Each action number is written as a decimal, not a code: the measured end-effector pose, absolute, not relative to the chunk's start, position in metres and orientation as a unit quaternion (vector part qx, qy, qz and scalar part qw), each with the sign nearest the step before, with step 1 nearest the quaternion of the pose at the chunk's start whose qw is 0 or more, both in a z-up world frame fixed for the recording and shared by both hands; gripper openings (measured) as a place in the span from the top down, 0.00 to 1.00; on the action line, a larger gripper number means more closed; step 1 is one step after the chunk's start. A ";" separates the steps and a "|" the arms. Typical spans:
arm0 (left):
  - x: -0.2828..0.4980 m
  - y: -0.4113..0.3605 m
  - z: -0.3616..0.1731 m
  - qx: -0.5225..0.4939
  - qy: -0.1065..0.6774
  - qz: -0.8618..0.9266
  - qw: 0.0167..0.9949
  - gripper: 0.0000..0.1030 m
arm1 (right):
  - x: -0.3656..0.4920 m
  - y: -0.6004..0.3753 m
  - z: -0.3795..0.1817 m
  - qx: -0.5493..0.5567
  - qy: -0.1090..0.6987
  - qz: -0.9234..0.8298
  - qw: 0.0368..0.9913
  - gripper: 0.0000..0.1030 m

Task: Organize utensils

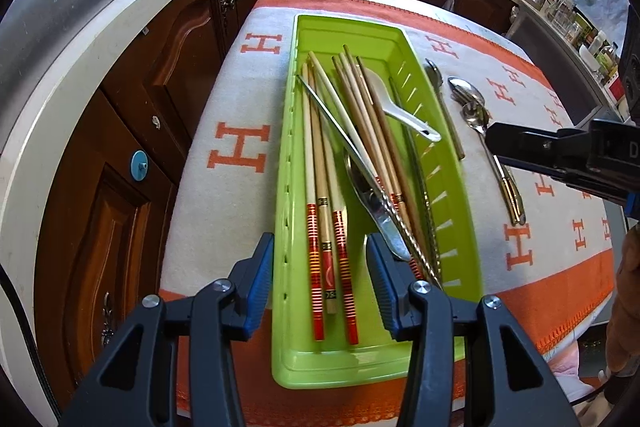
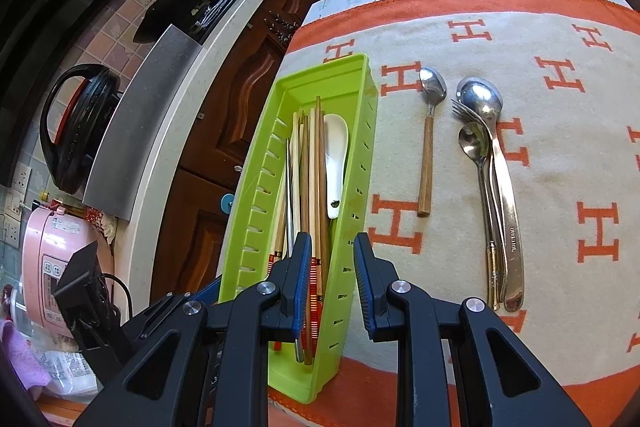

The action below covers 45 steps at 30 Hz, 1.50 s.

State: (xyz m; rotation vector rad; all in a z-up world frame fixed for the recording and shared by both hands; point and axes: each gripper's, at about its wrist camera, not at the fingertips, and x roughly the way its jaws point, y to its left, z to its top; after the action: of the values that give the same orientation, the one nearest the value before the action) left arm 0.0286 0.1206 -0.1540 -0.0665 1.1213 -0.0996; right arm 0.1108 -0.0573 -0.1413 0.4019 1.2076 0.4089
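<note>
From my left tool (image 1: 318, 281), its pads apart and gripping nothing, I look down on the green tray (image 1: 294, 163) just ahead; the red-banded chopsticks (image 1: 314, 223) lie between my pads. The cloth (image 1: 240, 99) on the surface repeats an orange "H".

From my right tool (image 2: 333, 283), pads apart and empty, straddling the tray's right wall, a wooden-handled spoon (image 2: 428, 143) and steel spoons (image 2: 496, 163) lie ahead to the right; one handle bears unreadable stamped lettering.
</note>
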 end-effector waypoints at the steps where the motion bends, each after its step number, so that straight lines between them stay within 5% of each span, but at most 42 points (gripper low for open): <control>1: 0.028 0.119 -0.153 -0.027 0.530 -0.047 0.846 0.54 | 0.110 -0.058 -0.141 0.187 0.560 0.190 0.785 0.79; 45: 0.039 0.050 -0.085 -0.027 0.495 -0.082 0.864 0.52 | 0.082 -0.165 -0.118 0.181 0.527 0.150 0.817 0.79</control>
State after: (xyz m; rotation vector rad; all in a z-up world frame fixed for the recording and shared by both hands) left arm 0.0387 0.0503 -0.0846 -0.0567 1.0382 -0.1721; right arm 0.0821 -0.1648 -0.1182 0.3864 1.1235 0.3208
